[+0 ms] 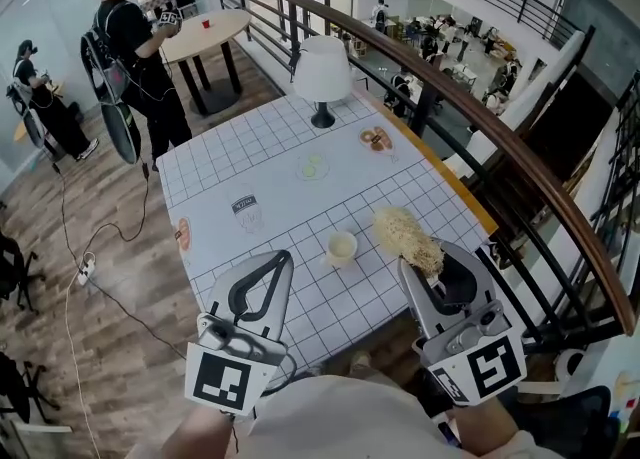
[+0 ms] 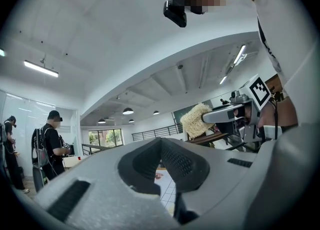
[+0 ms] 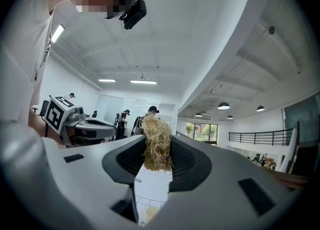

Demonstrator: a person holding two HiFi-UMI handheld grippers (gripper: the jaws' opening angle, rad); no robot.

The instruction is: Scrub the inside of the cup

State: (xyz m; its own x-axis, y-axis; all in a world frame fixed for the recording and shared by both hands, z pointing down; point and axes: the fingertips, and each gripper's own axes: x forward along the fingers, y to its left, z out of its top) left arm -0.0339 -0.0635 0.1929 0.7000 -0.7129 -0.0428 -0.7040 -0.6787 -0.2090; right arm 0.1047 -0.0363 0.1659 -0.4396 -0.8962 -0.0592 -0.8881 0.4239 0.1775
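Observation:
A small pale cup (image 1: 341, 247) stands upright on the white grid-patterned table (image 1: 270, 137), near its front edge. My right gripper (image 1: 424, 269) is shut on a straw-coloured fibrous scrubber (image 1: 406, 237), held just right of the cup and apart from it. In the right gripper view the scrubber (image 3: 157, 146) sticks up between the jaws and the cup (image 3: 148, 213) shows low down. My left gripper (image 1: 281, 260) hovers left of the cup, jaws together, holding nothing. The left gripper view looks upward and shows the scrubber (image 2: 194, 120).
A white lamp (image 1: 321, 72) stands at the table's far edge, and a small dish of food (image 1: 376, 137) sits near the right side. A wooden railing (image 1: 480, 137) runs along the right. People (image 1: 135, 47) stand by a round table (image 1: 205, 35) at the back left.

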